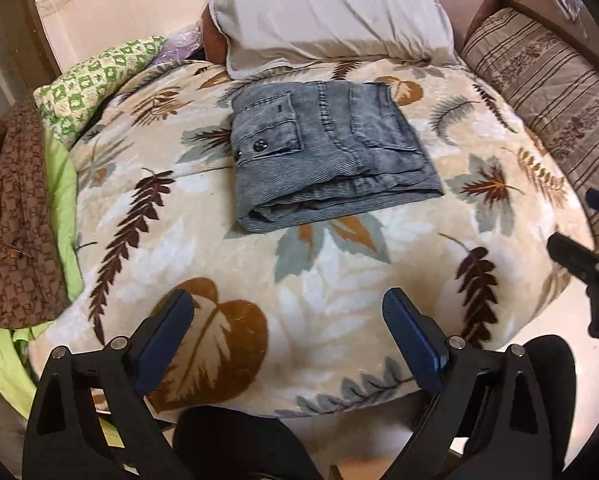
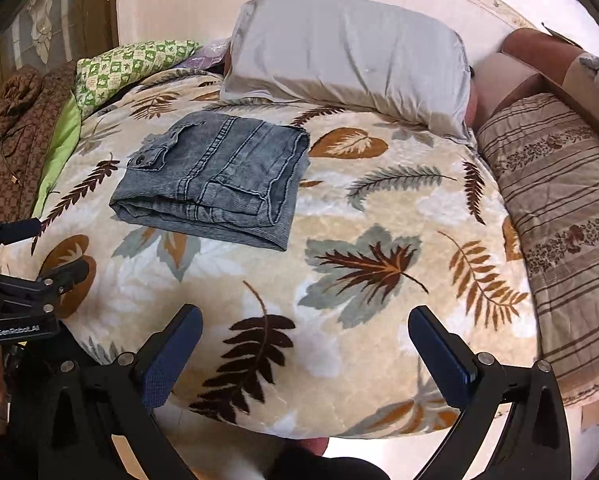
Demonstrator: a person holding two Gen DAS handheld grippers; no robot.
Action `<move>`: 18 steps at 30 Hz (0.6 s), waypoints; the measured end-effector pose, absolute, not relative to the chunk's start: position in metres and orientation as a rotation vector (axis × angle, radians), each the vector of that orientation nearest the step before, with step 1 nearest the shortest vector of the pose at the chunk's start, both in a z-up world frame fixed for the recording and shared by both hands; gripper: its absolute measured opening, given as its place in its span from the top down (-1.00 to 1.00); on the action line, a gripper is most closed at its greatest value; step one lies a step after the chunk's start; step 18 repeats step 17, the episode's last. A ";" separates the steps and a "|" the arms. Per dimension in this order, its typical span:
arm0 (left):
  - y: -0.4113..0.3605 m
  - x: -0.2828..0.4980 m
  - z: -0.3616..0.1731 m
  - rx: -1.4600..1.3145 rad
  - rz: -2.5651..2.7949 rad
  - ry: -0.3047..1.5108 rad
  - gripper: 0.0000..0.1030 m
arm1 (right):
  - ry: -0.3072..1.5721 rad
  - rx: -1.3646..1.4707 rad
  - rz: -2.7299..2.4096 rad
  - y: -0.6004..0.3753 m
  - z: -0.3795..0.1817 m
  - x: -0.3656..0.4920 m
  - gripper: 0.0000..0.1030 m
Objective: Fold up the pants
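Note:
Grey-blue denim pants [image 1: 323,152] lie folded into a compact rectangle on a leaf-patterned blanket [image 1: 259,272], a buttoned pocket on top. They also show in the right wrist view [image 2: 215,184], left of centre. My left gripper [image 1: 287,304] is open and empty, held above the blanket's near edge, well short of the pants. My right gripper [image 2: 305,320] is open and empty, also back near the blanket's near edge. The right gripper shows at the right edge of the left wrist view [image 1: 587,264]; the left gripper shows at the left edge of the right wrist view [image 2: 39,280].
A grey pillow [image 1: 331,16] lies behind the pants. A striped cushion [image 1: 547,92] lies at the right. A green patterned cloth [image 1: 95,80] and a brown patterned garment [image 1: 15,216] lie at the left.

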State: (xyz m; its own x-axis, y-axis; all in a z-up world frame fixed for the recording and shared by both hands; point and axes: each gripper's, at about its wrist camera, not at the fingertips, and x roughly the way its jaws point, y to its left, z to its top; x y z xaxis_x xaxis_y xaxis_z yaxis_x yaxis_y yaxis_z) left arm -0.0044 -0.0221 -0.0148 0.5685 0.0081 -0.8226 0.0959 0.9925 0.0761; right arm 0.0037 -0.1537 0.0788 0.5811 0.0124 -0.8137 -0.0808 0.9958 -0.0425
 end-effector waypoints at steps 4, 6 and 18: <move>-0.025 -0.006 -0.013 0.097 -0.075 0.974 -0.87 | 0.955 -0.061 0.047 -0.159 0.078 0.000 -0.99; -0.026 -0.006 -0.013 0.093 -0.079 0.977 -0.87 | 0.960 -0.043 0.039 -0.161 0.077 -0.002 -0.99; -0.034 -0.008 0.005 0.109 -0.135 0.922 -0.87 | 0.978 -0.017 0.026 -0.170 0.076 0.000 -0.99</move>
